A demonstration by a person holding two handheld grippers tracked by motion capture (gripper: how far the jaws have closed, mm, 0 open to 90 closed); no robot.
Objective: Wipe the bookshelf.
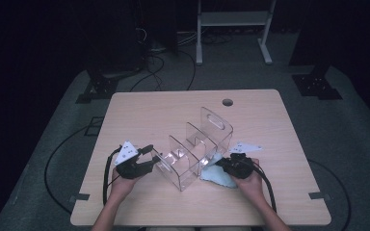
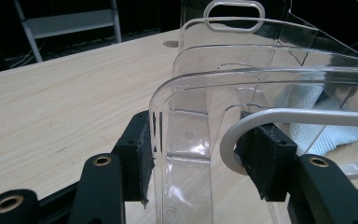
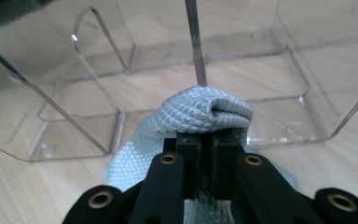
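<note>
An organizer (image 1: 192, 149) is sitting near the middle of the worktop (image 1: 139, 110). A cloth (image 1: 218, 177) is lying just right of its near end, and a hole (image 1: 227, 102) is sitting behind it by the far edge.

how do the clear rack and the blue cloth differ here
The clear rack is stiff, see-through plastic standing upright with dividers; the blue cloth is soft, woven and opaque, bunched in a fold. The left gripper holds the rack's end wall with its jaws apart; the right gripper is pinched shut on the cloth. Both rest on the wooden table.
</note>
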